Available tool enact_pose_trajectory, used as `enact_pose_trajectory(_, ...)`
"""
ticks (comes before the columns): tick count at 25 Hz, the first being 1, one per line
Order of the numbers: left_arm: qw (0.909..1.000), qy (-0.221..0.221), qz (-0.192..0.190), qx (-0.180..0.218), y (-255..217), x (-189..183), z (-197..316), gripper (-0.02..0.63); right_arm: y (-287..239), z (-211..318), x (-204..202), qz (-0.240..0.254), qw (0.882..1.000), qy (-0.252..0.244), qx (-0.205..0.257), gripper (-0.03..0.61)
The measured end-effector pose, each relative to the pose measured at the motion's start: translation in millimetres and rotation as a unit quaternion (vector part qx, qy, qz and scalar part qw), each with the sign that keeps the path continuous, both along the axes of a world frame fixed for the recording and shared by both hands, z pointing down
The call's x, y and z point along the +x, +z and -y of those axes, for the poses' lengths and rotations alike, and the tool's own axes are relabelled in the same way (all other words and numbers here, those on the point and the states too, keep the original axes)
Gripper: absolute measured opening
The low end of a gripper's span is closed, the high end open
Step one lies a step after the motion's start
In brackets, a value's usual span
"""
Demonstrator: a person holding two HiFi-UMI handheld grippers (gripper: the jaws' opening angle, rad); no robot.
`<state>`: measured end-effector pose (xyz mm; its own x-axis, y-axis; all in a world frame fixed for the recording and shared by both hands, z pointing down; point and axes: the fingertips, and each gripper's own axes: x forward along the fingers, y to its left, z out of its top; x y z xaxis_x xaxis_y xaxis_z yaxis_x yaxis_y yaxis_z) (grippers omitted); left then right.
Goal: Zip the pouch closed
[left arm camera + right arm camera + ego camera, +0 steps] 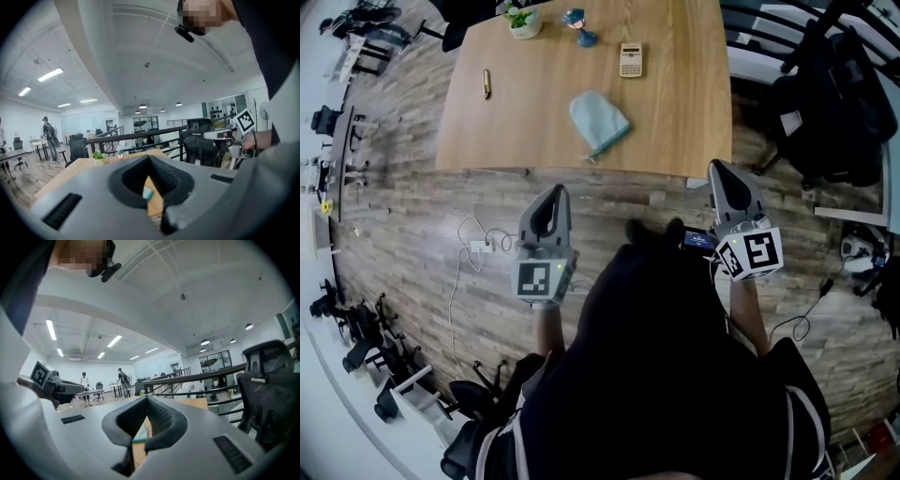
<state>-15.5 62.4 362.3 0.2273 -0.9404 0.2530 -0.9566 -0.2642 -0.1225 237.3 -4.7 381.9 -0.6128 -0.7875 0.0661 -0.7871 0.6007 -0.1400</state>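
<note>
Pouch (598, 120): light blue, lies flat on wooden table (694, 122), toward the table's near edge, nothing touching it. Darker strip down one long side, prob. the zip; a small tail at the end nearest the person could be the pull. Too small to tell how far it's open.

Beyond pouch, far side: calculator (631, 59), small blue ornament (579, 26), plant pot (523, 19). Pen-like stick (487, 83) off to pouch's left, well apart.

Left gripper (553, 194): well short of pouch, off the table over the floor, to pouch's near-left. Jaws closed together, nothing held; its own view shows only a sliver of pouch far off through the gap.

Right gripper (720, 171): also short of pouch, just at the table's near corner, to pouch's near-right. Jaws closed, empty.

Step, as I read it: approach only, zipping not begun, no contact w/ pouch.

Next move needs both tongs opened and brought in over the table. One should pin the fabric at the zip's start end, the other pinch the small pull. Pull is tiny, so line up square before closing, else the pouch will slide on the smooth top.
</note>
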Motion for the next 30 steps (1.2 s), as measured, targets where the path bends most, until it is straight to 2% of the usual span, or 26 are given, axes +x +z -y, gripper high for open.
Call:
enact_pose_trajectory(9,0.9994,0.014,0.027,-0.015,15.8,0.4,4.4,0.000,22.4,0.5,27.8,-0.003,1.000,0.007,-0.029,0.011)
enact_pose_trajectory(12,0.9996,0.018,0.014,-0.013,21.2,-3.9,13.6,0.000,30.8,6.3,26.3,-0.017,0.999,0.015,-0.037,0.011)
enact_pose_trajectory(19,0.9992,0.035,-0.010,-0.015,35.1,-28.3,41.5,0.000,28.1,17.3,-10.6,-0.029,0.998,0.016,-0.046,0.011)
enact_pose_trajectory(30,0.9971,0.057,-0.040,-0.031,55.9,-98.8,94.0,0.000,14.9,67.2,-85.3,-0.070,0.996,0.017,-0.045,0.011)
